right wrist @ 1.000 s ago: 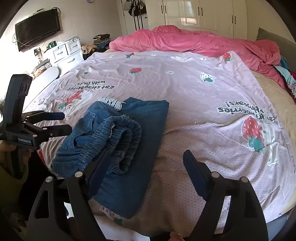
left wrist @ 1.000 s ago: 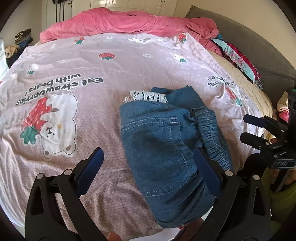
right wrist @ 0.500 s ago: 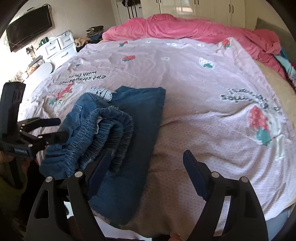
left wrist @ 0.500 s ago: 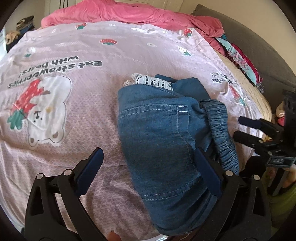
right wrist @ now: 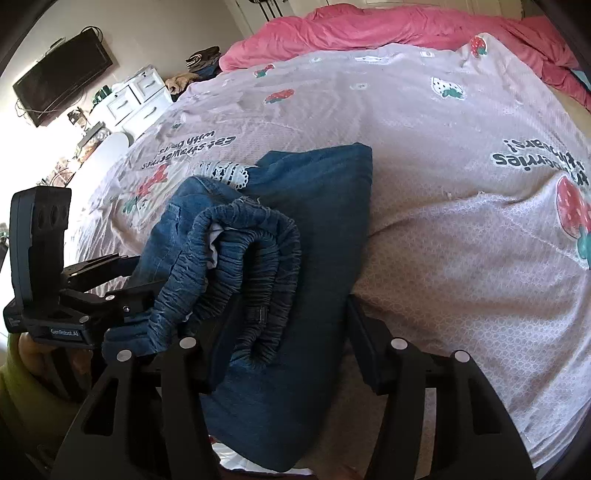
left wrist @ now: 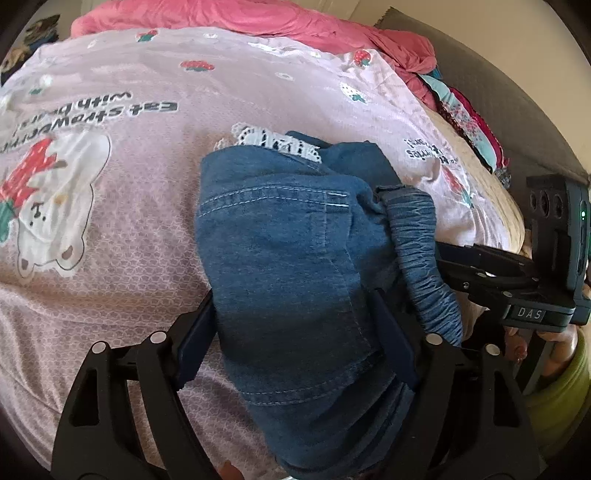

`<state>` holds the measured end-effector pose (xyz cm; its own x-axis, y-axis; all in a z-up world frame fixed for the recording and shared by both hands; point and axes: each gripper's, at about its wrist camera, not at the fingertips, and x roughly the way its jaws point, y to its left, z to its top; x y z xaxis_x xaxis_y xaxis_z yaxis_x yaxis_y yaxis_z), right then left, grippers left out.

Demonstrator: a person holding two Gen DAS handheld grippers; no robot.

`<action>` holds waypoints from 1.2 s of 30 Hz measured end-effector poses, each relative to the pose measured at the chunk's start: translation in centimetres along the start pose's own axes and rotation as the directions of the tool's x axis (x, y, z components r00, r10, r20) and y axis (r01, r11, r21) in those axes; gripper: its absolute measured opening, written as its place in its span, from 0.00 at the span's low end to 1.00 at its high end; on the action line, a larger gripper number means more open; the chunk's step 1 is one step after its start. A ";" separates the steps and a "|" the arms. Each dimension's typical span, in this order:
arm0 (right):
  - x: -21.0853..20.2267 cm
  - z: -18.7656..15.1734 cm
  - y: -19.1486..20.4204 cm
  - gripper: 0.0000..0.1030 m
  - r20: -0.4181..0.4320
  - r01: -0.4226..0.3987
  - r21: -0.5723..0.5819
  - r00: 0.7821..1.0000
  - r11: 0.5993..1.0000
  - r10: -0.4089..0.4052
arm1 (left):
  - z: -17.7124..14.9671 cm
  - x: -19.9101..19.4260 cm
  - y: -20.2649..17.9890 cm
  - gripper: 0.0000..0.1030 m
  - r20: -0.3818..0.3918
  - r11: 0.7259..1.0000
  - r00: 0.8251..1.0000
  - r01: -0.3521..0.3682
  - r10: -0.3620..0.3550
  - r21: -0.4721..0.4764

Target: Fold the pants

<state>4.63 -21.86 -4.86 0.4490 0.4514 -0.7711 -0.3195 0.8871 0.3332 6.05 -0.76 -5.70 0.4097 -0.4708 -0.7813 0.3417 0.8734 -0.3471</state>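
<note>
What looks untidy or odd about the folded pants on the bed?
The denim pants are not folded flat. The gathered elastic waistband bulges up in a loose loop on top, showing white lining, and white lace trim sticks out at the far edge. A worn, frayed spot marks the strawberry bedspread.

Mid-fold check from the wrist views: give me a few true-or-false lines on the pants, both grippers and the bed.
1. The denim pants lie on a strawberry-print bedspread. True.
2. The elastic waistband is spread flat. False: it is bunched and looped.
3. Denim sits between the left gripper fingers. True.
4. The right gripper is over bare bedspread. False: pants lie between its fingers.
5. The pink duvet covers the pants. False: it lies at the far end.
</note>
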 end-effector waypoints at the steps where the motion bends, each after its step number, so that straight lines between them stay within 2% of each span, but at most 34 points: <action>1: 0.0 0.0 -0.2 0.54 -0.002 -0.011 0.014 1.000 1.000 0.011 | -0.1 0.0 0.0 0.73 0.000 1.000 1.000 0.001 -0.001 -0.004; 4: 0.2 0.4 -0.7 0.54 -0.005 -0.026 0.035 1.000 0.999 0.026 | 0.0 0.1 -0.2 0.75 0.004 1.000 1.000 -0.006 0.006 -0.003; 8: 0.5 0.8 -0.1 0.53 -0.001 -0.002 -0.010 1.000 1.000 0.002 | 0.1 0.0 -0.4 0.75 0.024 1.000 1.000 0.003 -0.003 -0.011; 10: 0.3 0.7 0.2 0.43 0.012 0.003 -0.039 1.000 0.999 -0.002 | 0.1 -0.4 -0.7 0.72 0.042 1.000 0.999 0.001 -0.001 -0.004; 15: 0.0 0.8 1.0 0.42 0.040 -0.003 -0.090 0.999 0.996 0.006 | 0.1 -0.3 -0.7 0.71 0.042 1.000 0.999 0.001 -0.001 -0.003; 21: 1.4 1.2 -0.6 0.44 -0.012 -0.071 -0.027 0.997 0.997 0.071 | 0.2 0.6 -0.5 0.73 0.030 1.000 1.000 0.009 -0.008 -0.016; 26: 1.8 1.3 -1.2 0.42 -0.008 -0.107 0.004 0.994 0.994 0.107 | 0.3 0.8 -0.6 0.74 0.039 1.000 0.999 0.007 -0.006 -0.023; 31: 0.8 0.8 -0.5 0.29 0.029 -0.109 -0.040 0.994 0.993 0.110 | 0.4 -0.1 -1.2 0.60 0.061 1.000 0.998 0.008 -0.008 -0.006; 36: -0.7 0.8 0.3 0.28 0.076 -0.139 -0.064 0.987 0.988 0.144 | 0.8 -1.5 -1.8 0.58 0.087 0.999 0.995 0.041 -0.041 -0.004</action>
<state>4.88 -21.82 -3.82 0.4605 0.5807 -0.6714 -0.4320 0.8074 0.4020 5.46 -1.75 -3.52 0.4673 -0.5151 -0.7185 0.3547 0.8537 -0.3813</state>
